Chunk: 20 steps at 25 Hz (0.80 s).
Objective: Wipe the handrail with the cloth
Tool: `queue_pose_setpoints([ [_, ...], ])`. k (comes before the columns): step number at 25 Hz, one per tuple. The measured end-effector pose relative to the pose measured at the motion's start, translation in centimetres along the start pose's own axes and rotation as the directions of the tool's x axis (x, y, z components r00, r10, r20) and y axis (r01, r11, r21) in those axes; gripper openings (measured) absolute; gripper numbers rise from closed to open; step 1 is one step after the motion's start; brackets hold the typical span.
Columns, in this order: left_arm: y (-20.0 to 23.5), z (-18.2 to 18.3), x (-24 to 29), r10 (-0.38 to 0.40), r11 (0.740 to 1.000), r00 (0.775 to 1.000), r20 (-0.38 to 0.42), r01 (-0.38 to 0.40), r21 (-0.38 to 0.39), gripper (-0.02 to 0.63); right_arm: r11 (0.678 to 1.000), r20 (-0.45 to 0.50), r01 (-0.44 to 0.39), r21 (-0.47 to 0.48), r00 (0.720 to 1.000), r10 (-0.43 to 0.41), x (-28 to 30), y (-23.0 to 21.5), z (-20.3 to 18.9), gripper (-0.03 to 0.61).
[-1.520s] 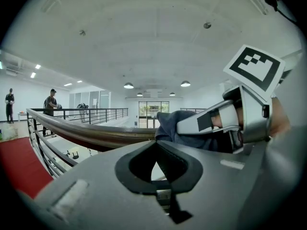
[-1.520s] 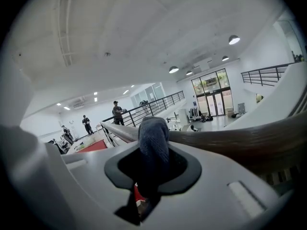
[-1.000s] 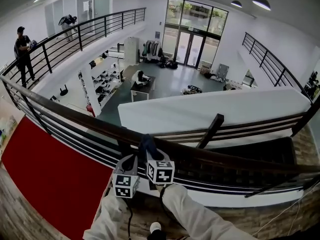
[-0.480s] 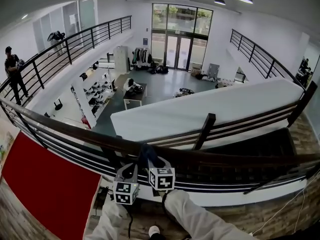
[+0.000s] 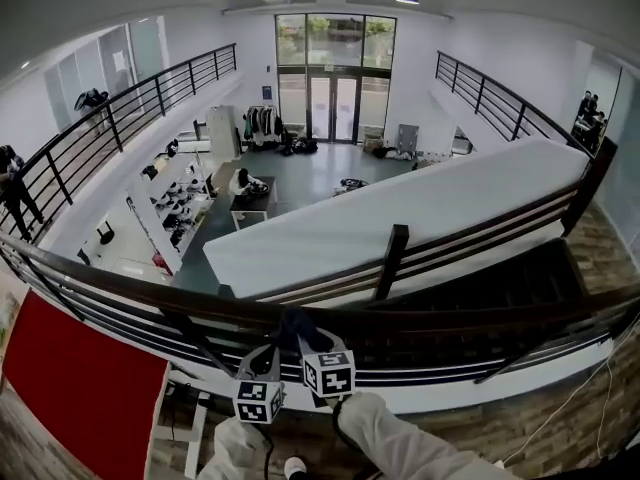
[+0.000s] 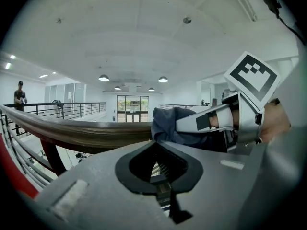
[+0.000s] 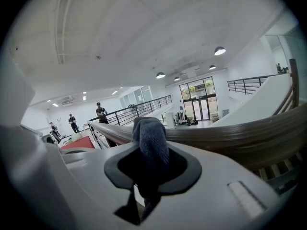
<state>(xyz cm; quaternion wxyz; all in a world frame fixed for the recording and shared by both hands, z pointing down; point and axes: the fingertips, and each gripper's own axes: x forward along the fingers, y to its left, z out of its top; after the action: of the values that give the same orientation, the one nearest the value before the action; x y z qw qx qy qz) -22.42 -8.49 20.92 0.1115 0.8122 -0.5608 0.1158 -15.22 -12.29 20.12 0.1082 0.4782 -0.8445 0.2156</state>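
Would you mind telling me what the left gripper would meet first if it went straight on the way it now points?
The left gripper would most likely meet the handrail first, just left of the cloth; depth is unclear.

dark blue cloth [image 5: 293, 324]: lower centre of head view, mostly covered by the two marker cubes [image 5: 328, 373]; lower end sunk out of sight in the slot of the right gripper [image 7: 143, 190]
dark brown wooden handrail [image 5: 450, 314]: cut by left and right edges of head view; right stretch covered by cloth in left gripper view
left gripper [image 5: 264, 356]: jaws tucked under own cube in head view
pale sleeves [image 5: 400, 446]: cut by bottom edge
distant person [image 5: 12, 183]: far left edge, partly cut, too small for detail
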Motion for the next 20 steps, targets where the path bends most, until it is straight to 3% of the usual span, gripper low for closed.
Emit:
queue_pose_setpoints([
  [7,-7.7,0.7,3.2,-0.067,0.998,0.998,-0.003,0.067,0.016,0.003,1.0,0.019,0.028,0.001,0.999,-0.028,-4.7,-5.7,0.0,0.072],
  [20,-16.9,1.5,6.8,-0.109,0.994,0.994,-0.031,0.109,0.026,0.003,0.999,0.04,0.047,-0.009,0.998,-0.047,-9.9,-13.0,-0.2,0.072],
])
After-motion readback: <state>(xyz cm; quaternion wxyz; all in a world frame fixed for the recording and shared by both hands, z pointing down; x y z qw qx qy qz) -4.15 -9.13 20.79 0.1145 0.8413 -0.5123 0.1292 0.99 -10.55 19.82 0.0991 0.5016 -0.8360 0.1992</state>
